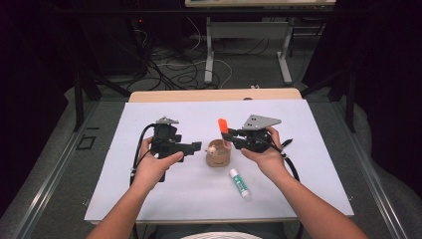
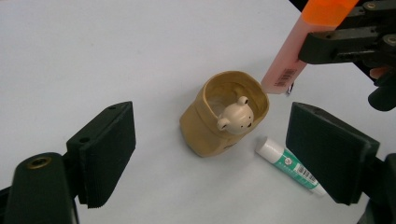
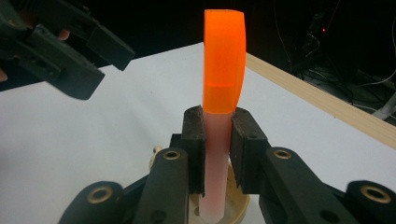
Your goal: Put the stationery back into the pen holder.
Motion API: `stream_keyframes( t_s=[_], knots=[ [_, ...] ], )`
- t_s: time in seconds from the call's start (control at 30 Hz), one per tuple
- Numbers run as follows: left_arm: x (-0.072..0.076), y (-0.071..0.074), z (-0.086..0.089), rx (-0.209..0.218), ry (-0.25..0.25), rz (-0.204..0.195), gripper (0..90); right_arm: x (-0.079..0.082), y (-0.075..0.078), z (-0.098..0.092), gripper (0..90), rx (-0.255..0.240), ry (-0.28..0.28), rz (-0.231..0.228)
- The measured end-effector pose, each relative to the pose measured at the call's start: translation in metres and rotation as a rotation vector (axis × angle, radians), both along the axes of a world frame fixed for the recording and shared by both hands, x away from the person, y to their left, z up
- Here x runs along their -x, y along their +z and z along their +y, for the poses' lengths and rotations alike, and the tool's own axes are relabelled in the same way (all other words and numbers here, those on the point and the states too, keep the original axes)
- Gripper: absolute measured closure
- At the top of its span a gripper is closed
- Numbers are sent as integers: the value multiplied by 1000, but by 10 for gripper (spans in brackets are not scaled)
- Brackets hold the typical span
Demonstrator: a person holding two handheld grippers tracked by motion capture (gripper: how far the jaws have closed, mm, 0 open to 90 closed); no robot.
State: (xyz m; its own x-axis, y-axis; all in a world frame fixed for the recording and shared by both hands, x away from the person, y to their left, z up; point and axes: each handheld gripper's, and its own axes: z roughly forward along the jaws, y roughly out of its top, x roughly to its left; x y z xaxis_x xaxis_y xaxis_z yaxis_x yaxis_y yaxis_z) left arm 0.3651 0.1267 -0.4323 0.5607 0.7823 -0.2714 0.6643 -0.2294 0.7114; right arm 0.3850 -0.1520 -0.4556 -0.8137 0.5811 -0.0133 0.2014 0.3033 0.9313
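Note:
A tan cup with a small bear figure (image 1: 218, 153) (image 2: 226, 112) stands in the middle of the white table. My right gripper (image 1: 230, 133) (image 3: 218, 140) is shut on a pale pink marker with an orange cap (image 1: 223, 128) (image 2: 289, 60) (image 3: 223, 79). It holds the marker upright, cap up, with the lower end at the cup's far rim. My left gripper (image 1: 195, 147) is just left of the cup and stands open. Its pads (image 2: 107, 154) sit wide on either side of the cup without touching it.
A white glue stick with a green label (image 1: 240, 183) (image 2: 289, 165) lies flat on the table (image 1: 149, 199), near and right of the cup. The table's wooden edge (image 3: 327, 102) runs along the far side. Cables and table legs lie on the floor beyond.

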Motion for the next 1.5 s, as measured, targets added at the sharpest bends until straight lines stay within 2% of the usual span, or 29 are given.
stream_keyframes(
  t_s=[0.1, 0.17, 0.2, 0.33, 0.4, 0.47, 0.67, 0.73, 0.77, 0.9, 1.2, 1.27, 1.43, 1.5],
  knots=[
    [1, -4, 0, 6, 0, -4, 149, -3, -6, 2, 773, -29, -18, 0],
    [0, -6, 0, -13, -4, -10, 97, -4, -11, 3, 773, -26, -30, 13],
    [1, -8, 0, -9, -3, -7, 73, -5, -14, 4, 773, -23, -33, 17],
    [2, -12, 0, -17, -10, -25, 53, -8, -25, 4, 773, -53, -53, 43],
    [2, -13, 1, -28, -16, -36, 51, -9, -30, 5, 773, -54, -57, 52],
    [3, -15, 2, -21, -21, -40, 51, -11, -35, 6, 773, -49, -62, 64],
    [3, -18, 5, -23, -11, -36, 52, -13, -48, 9, 773, -44, -89, 57],
    [3, -19, 6, -18, -9, -32, 53, -13, -50, 9, 772, -15, -97, 63],
    [3, -19, 7, -24, -9, -31, 53, -13, -52, 10, 772, -30, -102, 48],
    [3, -22, 8, -22, -10, -18, 56, -13, -57, 11, 771, -49, -108, 44],
    [3, -25, 6, -33, -22, -11, 58, -12, -64, 12, 766, -15, -113, 47],
    [3, -26, 5, -29, -17, -2, 59, -12, -64, 12, 753, 6, -112, 43],
    [2, -27, 6, -42, -14, 2, 63, -12, -64, 9, 703, 21, -150, 35],
    [2, -27, 6, -46, -12, 6, 66, -10, -62, 8, 698, 43, -155, 39]
  ],
)
